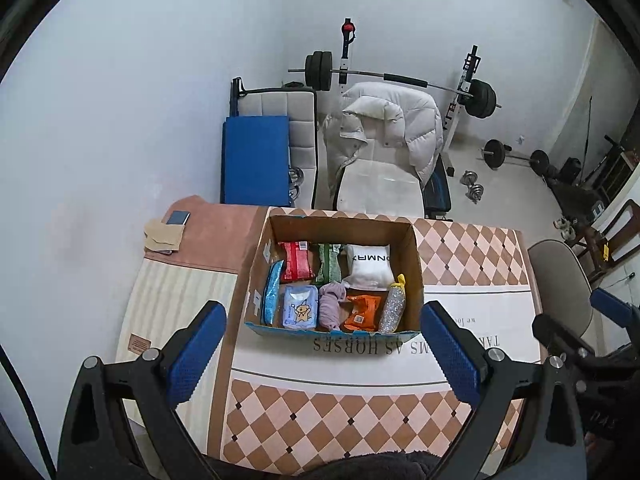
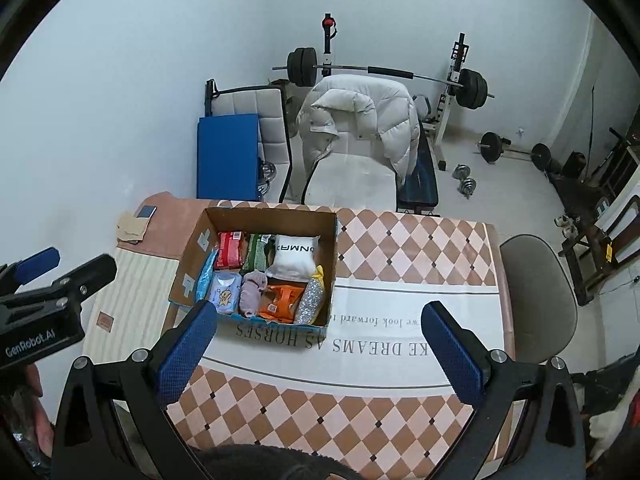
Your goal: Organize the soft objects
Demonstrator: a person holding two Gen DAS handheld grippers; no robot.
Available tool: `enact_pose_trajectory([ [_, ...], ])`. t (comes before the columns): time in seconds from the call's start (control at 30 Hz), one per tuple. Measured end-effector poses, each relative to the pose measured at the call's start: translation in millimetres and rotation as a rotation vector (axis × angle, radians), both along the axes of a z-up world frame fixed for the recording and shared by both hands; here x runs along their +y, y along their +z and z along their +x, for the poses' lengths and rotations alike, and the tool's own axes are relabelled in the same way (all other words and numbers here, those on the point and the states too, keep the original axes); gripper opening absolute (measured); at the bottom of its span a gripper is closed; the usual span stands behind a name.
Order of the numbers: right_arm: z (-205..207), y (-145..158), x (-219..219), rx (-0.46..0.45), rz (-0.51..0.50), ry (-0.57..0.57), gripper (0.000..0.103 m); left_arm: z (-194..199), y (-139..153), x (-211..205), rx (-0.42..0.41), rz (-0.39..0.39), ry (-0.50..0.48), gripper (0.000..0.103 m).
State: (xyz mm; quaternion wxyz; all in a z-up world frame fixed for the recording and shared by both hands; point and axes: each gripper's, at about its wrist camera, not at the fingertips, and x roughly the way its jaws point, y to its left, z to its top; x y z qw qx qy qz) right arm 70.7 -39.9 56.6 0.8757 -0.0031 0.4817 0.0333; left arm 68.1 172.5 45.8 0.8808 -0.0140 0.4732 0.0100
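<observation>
An open cardboard box (image 1: 416, 264) (image 2: 192, 264) stands on the table and holds several soft items: a red pack (image 1: 296, 266), a green pack (image 1: 329, 264), a white pillow (image 1: 370, 268), a blue cartoon pack (image 1: 299, 312), a purple cloth (image 1: 331, 306), an orange pack (image 1: 362, 314) and a glittery pouch (image 1: 392, 308). My left gripper (image 1: 324, 354) is open and empty, held above the table just before the box. My right gripper (image 2: 320, 350) is open and empty, before the box and to its right. The left gripper also shows at the right view's left edge (image 2: 44, 280).
The table has a checkered cloth (image 1: 320, 420) with printed text. A phone (image 1: 178, 218) and brown paper (image 1: 162, 236) lie at its far left. Behind are a chair with a white jacket (image 1: 384, 132), a blue mat (image 1: 256, 160), a barbell rack (image 1: 400, 80), and a grey chair (image 1: 560, 272) at right.
</observation>
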Motion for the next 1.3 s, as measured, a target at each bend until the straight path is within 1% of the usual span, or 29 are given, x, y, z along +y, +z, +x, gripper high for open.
enact_pose_trajectory([
  [0.1, -0.6, 1.0, -3.5, -0.005, -0.003, -0.015, 0.103, -1.3, -0.9, -2.5, 0.002, 0.009, -0.003, 0.099],
  [0.27, 4.8, -7.8, -6.8, 0.004, -0.028, -0.042, 0.103, 0.0, -11.2, -5.7, 0.018, 0.030, -0.011, 0.099],
  [0.3, 5.4, -9.1, -6.9, 0.005, -0.034, -0.044, 0.103, 0.1, -12.9, -5.5, 0.016, 0.032, -0.008, 0.101],
  [0.37, 5.7, -11.8, -6.7, 0.006, -0.047, -0.047, 0.103, 0.8, -16.2, -4.0, 0.017, 0.032, -0.002, 0.103],
  [0.5, 5.8, -14.7, -6.1, 0.009, -0.066, -0.045, 0.103, 1.7, -18.6, 0.9, 0.023, 0.015, 0.015, 0.103],
  [0.97, 5.5, -9.4, -8.4, -0.006, -0.074, -0.035, 0.103, -1.8, -12.6, -6.6, -0.002, 0.029, 0.003, 0.103],
  [1.3, 3.8, -5.1, -13.1, -0.010, -0.074, -0.036, 0.103, -3.3, -9.8, -10.7, 0.001, 0.026, 0.002, 0.103],
])
